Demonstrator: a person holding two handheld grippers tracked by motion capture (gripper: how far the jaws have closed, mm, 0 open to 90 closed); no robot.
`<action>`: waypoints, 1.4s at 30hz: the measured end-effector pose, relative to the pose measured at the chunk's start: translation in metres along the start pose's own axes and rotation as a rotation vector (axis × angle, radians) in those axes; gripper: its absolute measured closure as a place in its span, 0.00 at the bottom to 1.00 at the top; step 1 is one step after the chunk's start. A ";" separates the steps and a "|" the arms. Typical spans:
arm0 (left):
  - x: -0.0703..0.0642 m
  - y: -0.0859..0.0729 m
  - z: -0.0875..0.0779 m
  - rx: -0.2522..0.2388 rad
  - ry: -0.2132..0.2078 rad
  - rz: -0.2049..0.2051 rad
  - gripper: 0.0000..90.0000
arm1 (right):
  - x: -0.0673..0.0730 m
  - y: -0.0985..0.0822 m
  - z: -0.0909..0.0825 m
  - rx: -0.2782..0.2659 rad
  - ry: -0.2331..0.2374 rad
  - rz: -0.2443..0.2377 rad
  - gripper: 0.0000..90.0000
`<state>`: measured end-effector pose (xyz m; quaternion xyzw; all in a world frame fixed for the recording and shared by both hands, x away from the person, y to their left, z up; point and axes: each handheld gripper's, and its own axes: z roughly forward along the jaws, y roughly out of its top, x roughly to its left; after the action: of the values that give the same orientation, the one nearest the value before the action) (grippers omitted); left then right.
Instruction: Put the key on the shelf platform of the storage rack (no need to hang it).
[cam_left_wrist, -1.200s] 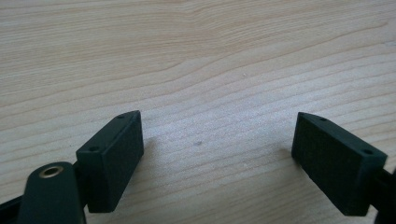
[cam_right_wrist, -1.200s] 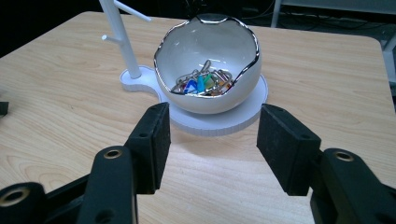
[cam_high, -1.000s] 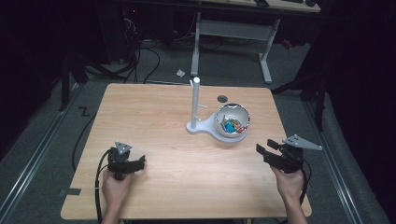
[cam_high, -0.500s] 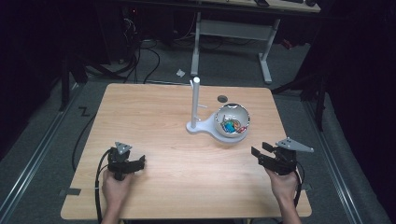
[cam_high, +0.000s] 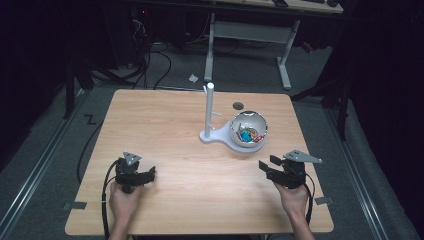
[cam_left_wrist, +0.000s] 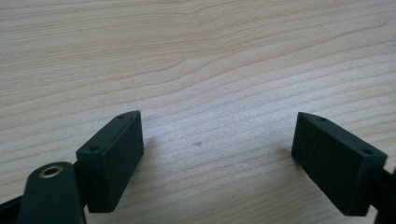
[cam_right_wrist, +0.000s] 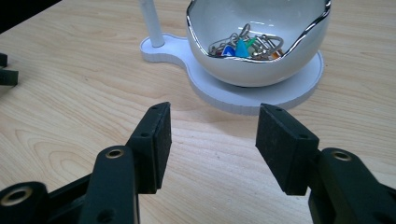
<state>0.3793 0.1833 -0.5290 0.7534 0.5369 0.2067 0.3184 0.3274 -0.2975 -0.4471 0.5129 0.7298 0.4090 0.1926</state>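
Near the bowl (cam_right_wrist: 261, 44), right gripper (cam_right_wrist: 212, 140) gapes empty.

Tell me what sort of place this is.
Probably a lab or recording workspace, not a home. A bare wooden table stands on grey carpet in a dark room, cables trail over the floor behind it, and an adjustable desk frame stands further back. A person holds a left gripper and a right gripper.

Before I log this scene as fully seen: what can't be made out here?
- Bowl contents: the near wall hides the lower pile in the right gripper view; too small to identify in the high view.
- Post: top cut off by the right gripper view's upper edge.
- Left gripper: jaw gap too small in the high view.
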 end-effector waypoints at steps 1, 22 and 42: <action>0.000 0.000 0.000 -0.001 0.001 0.000 0.19 | 0.001 0.000 0.001 0.004 0.000 -0.004 0.51; 0.000 0.000 0.000 0.000 0.000 0.000 0.19 | -0.003 -0.011 0.030 0.060 -0.021 -0.008 0.50; 0.000 0.000 0.000 0.000 0.000 0.000 0.19 | -0.020 -0.034 0.048 0.121 -0.089 0.023 0.49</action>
<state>0.3793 0.1833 -0.5291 0.7534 0.5369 0.2068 0.3184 0.3486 -0.3018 -0.5054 0.5495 0.7379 0.3432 0.1889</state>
